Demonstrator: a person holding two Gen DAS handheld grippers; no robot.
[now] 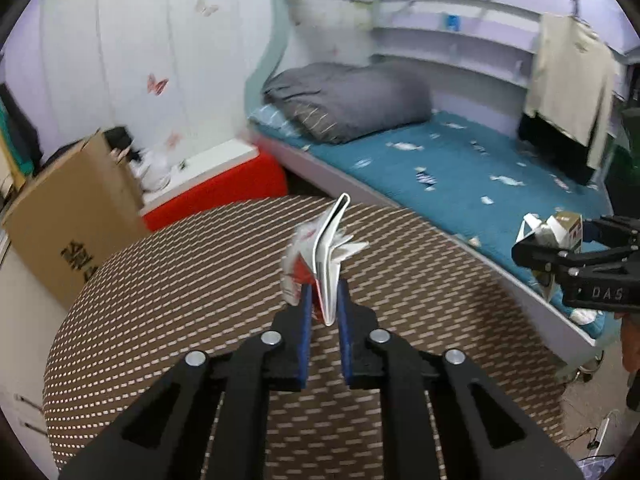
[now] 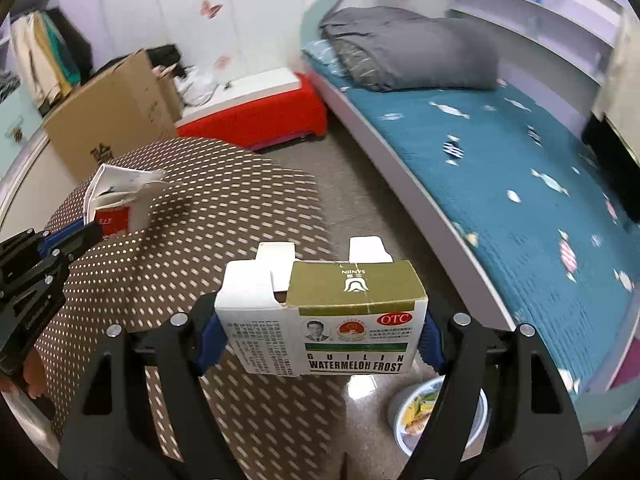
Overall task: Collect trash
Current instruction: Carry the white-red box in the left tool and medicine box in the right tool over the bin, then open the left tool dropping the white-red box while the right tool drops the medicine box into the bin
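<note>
left claw pinches a flattened red and white carton nearly shut, held over the dotted brown table. right claw stands wide, its pads pressed on both ends of a green and white medicine box, with the bed at two o'clock. the box's open flaps look flimsy, so it may crumple and slip to the floor beside the bowl at five o'clock.

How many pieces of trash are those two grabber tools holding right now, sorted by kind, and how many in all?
Flattened red-and-white carton, pinched in the left gripper: 1
Green-and-white medicine box, clamped in the right gripper: 1
Total held: 2
</note>
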